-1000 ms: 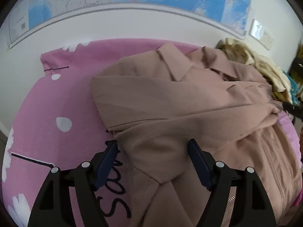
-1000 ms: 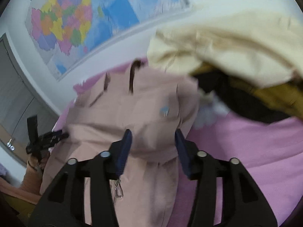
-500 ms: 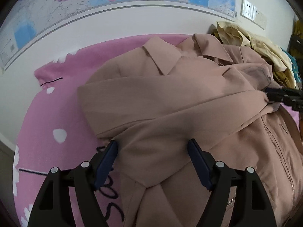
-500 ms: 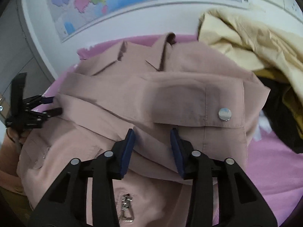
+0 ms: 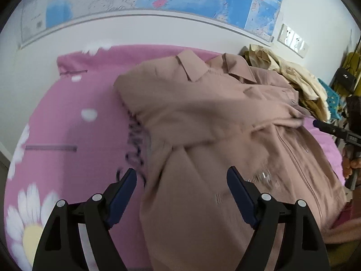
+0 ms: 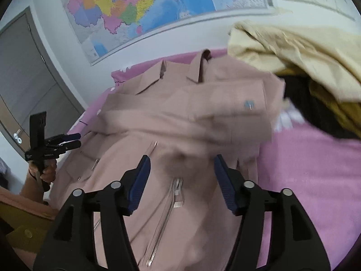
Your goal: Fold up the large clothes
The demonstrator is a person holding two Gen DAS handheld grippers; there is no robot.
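The dusty-pink jacket [image 5: 203, 135] lies spread mid-frame on the pink floral bed cover [image 5: 67, 124], sleeves folded across its front. The left hand-held gripper [image 5: 181, 181] and right hand-held gripper [image 6: 181, 168] both hover released above it, gripping nothing.

I count one pink jacket [image 5: 214, 122] on one bed [image 5: 67, 124]. Beside it I see one heap of clothes [image 6: 304, 52], its pieces too tangled to count. Two hand-held grippers: left [image 5: 181, 176], right [image 6: 181, 162]. One map [image 6: 146, 6], one door [image 6: 24, 79].
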